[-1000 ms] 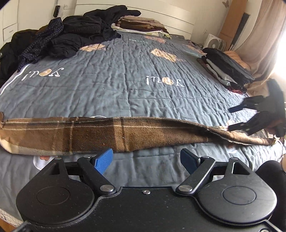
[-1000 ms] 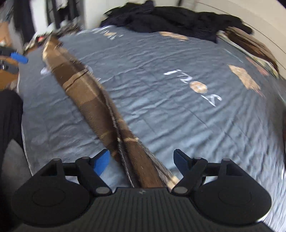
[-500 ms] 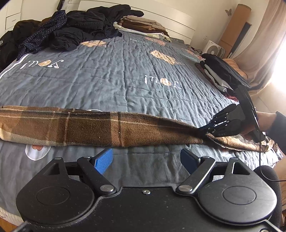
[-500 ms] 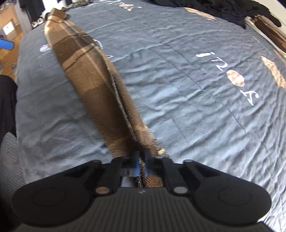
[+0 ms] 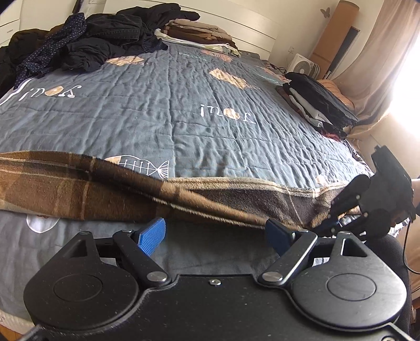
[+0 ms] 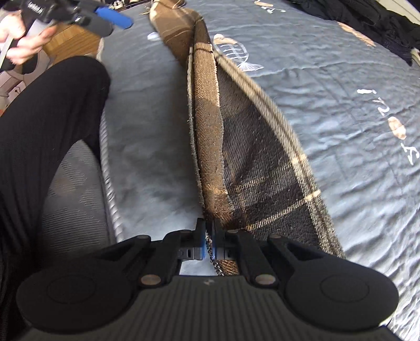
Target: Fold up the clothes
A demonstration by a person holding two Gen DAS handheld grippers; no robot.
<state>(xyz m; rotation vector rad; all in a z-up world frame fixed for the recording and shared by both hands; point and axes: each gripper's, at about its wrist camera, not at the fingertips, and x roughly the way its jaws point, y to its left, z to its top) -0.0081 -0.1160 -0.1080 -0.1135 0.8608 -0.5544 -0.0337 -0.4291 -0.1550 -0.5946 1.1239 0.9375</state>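
A long brown plaid scarf (image 5: 110, 194) lies folded along the near edge of the bed. Its right end is lifted off the quilt. My right gripper (image 6: 209, 242) is shut on that end of the scarf (image 6: 252, 147), which rises in a loose fold ahead of it. In the left wrist view the right gripper (image 5: 338, 223) shows at the far right, clamped on the cloth. My left gripper (image 5: 216, 233) is open, just in front of the scarf's near edge, with nothing between its blue pads. It also appears at the top left of the right wrist view (image 6: 105, 14).
The grey-blue quilt (image 5: 183, 110) covers the bed. A pile of dark clothes (image 5: 86, 44) lies at the back left, folded clothes (image 5: 199, 31) by the headboard, and a folded stack (image 5: 317, 105) at the right edge. A person's black-clad leg (image 6: 44, 126) is beside the bed.
My right gripper closed on the scarf's right end and lifted it, pulling the cloth up and towards the near edge. My left gripper moved closer to the scarf, still open.
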